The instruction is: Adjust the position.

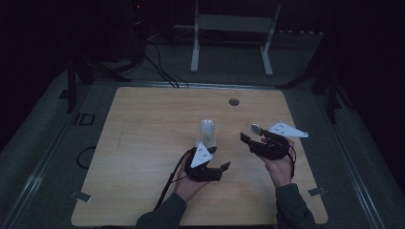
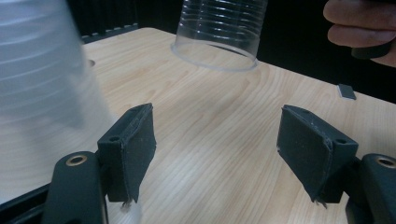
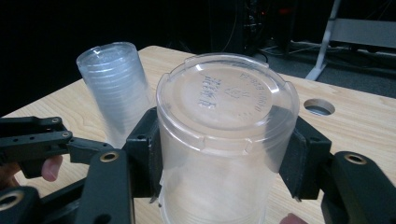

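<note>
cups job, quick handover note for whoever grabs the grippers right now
Right gripper: shut on a single clear cup, held upside down, base up, off the table.
Left gripper: open, nothing between its jaws, beside the stack of cups, not gripping it.
Stack of cups: upside down on the table, about mid-table, between the two hands.
Done: one cup is apart from the stack and in the right gripper.
Left: that cup has not been set down anywhere yet. Whether it is coming off the stack or going onto it cannot be told from this moment alone.
</note>
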